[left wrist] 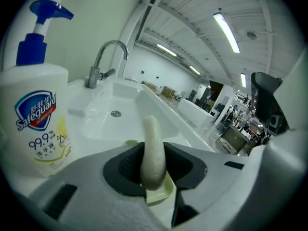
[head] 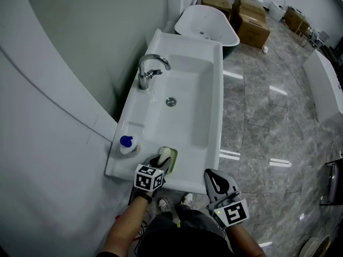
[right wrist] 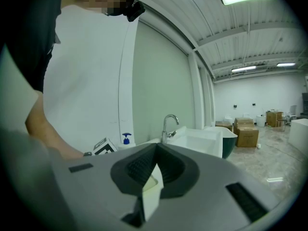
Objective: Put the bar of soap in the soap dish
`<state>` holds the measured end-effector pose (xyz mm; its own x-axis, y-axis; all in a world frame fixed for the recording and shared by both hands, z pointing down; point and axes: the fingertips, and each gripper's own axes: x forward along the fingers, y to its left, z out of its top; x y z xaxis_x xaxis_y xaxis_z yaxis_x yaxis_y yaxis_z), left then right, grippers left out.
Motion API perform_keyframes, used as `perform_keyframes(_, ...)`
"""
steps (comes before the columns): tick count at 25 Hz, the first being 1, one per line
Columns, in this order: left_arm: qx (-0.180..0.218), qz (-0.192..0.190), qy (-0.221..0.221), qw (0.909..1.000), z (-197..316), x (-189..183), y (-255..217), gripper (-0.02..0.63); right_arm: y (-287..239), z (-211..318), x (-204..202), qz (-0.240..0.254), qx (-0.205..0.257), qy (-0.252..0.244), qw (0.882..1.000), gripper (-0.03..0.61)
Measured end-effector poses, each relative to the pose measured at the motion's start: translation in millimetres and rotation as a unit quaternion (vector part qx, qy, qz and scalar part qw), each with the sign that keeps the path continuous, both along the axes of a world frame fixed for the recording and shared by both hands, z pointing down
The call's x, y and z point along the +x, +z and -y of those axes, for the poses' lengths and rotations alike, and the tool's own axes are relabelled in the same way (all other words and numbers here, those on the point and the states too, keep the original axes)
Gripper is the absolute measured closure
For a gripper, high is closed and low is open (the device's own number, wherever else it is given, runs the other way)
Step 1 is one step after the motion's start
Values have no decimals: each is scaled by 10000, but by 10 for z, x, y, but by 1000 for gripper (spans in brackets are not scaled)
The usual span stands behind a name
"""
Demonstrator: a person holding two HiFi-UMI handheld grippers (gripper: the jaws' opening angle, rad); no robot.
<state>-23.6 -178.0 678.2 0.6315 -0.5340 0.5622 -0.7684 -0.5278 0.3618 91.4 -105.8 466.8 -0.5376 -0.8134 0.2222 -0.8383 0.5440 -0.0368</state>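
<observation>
Head view is filled by a grey marbled tile floor (head: 268,116) on the right and a pale wall (head: 80,47) on the left. Between them a long white sink (head: 211,90) is set, with a white tub (head: 206,23) beyond its far end and cardboard boxes (head: 252,23) stacked past that. A white beamed ceiling (left wrist: 202,23) with strip lights (left wrist: 226,32) is seen from the left gripper view.

A chrome faucet (head: 149,68) is mounted on the wall side of the basin, and a round drain (head: 171,101) is set in its bottom. A white bottle (left wrist: 38,119) with a blue pump is stood on the near corner of the sink; "Safeguard" and "99.9%" are printed on it, above Chinese characters too small to be read.

The left gripper (left wrist: 153,165) is held about half open, its jaws clamped on the soap (left wrist: 152,138), which is kept on edge directly over the pale green dish (left wrist: 161,192) beside the bottle; whether they touch cannot be told. The right gripper (right wrist: 155,165) is held off the near edge of the sink, jaws closed together, with nothing gripped.
</observation>
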Motion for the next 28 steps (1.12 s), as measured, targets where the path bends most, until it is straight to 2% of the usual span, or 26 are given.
perform_keyframes(3, -289, -175, -32, 9994, -10, 44, 17, 500, 5, 5, 13, 15, -17, 14, 10000, 566)
perform_keyframes(5, -340, -207, -9, 9992, -1, 67, 20, 500, 15, 18, 15, 21, -30, 21, 10000, 566)
perform_keyframes(9, -432, -148, 36, 9989, -4, 80, 87, 500, 38, 43, 19, 14, -43, 30, 10000, 566)
perform_keyframes(15, -787, 5, 87, 9969, -37, 80, 230, 499, 64, 63, 35, 16, -83, 38, 10000, 566)
perform_keyframes(28, -964, 238, 236, 9948, -50, 129, 349, 497, 95, 143, 58, 50, -114, -2, 9999, 566)
